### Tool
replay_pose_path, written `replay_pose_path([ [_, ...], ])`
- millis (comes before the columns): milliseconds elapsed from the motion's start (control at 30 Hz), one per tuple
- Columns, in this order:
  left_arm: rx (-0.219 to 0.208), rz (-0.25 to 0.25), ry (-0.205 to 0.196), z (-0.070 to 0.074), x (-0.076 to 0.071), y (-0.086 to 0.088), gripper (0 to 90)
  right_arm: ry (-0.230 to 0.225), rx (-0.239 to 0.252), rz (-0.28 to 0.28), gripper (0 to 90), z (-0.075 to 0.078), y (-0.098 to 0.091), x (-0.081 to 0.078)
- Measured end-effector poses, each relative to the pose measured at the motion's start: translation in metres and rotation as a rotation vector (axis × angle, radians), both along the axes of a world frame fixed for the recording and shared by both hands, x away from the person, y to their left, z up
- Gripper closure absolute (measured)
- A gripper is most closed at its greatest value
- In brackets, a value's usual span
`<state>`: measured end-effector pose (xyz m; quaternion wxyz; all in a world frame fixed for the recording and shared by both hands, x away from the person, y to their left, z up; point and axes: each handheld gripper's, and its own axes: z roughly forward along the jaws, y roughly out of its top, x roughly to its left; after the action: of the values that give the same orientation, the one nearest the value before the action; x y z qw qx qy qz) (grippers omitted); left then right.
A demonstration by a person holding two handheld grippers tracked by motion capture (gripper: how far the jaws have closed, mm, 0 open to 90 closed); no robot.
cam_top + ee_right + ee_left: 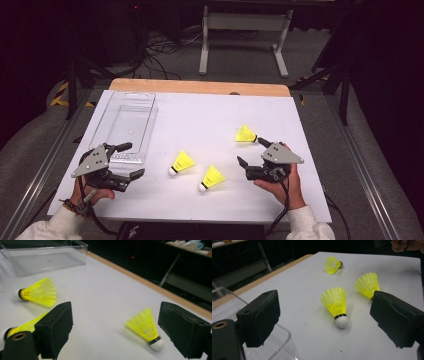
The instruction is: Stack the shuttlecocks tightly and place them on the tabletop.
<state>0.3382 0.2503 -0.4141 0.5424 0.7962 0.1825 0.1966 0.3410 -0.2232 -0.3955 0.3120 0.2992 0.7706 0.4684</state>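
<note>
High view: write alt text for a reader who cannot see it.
Three yellow shuttlecocks lie on a white table, between an open left hand-held gripper and an open right hand-held gripper. A clear plastic bin sits at the table's far left.

All three shuttlecocks near the clear tray have neon yellow skirts, white corks and a thin black band. The table sheet is plain white, and both grippers have black jaws.

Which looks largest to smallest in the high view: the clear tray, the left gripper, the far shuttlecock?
1. clear tray
2. left gripper
3. far shuttlecock

The order looks clear, and distance from the camera does not put it in doubt.
</note>
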Motion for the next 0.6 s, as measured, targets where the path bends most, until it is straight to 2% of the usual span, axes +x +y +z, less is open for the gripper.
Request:
replay_pose_path([
  [33,-0.011,-0.001,0.008,-0.002,-0.001,0.000,10.3,0.014,-0.008,0.016,13.2,-0.004,0.003,-0.001],
  [67,-0.009,-0.005,0.012,-0.002,-0.001,0.000,11.2,0.013,-0.040,0.035,13.2,-0.006,0.007,-0.004],
  [133,0.003,-0.002,0.009,-0.002,-0.004,-0.002,11.6,0.015,-0.052,0.047,13.7,-0.007,0.010,-0.007],
  [200,0.008,-0.003,0.007,-0.003,-0.005,-0.002,12.1,0.019,-0.051,0.054,14.2,-0.007,0.011,-0.008],
  [233,0.007,0.001,0.013,-0.004,-0.005,-0.002,12.3,0.040,-0.047,0.069,14.5,-0.009,0.013,-0.010],
  [367,0.027,-0.009,0.020,-0.006,-0.005,-0.001,12.2,0.081,-0.081,0.103,14.9,-0.013,0.019,-0.014],
  [500,0.026,-0.021,0.040,-0.007,-0.004,-0.004,12.1,0.093,-0.087,0.120,15.1,-0.014,0.022,-0.016],
  [600,0.050,-0.041,0.055,-0.008,-0.003,-0.011,13.0,0.104,-0.090,0.129,15.1,-0.015,0.023,-0.019],
])
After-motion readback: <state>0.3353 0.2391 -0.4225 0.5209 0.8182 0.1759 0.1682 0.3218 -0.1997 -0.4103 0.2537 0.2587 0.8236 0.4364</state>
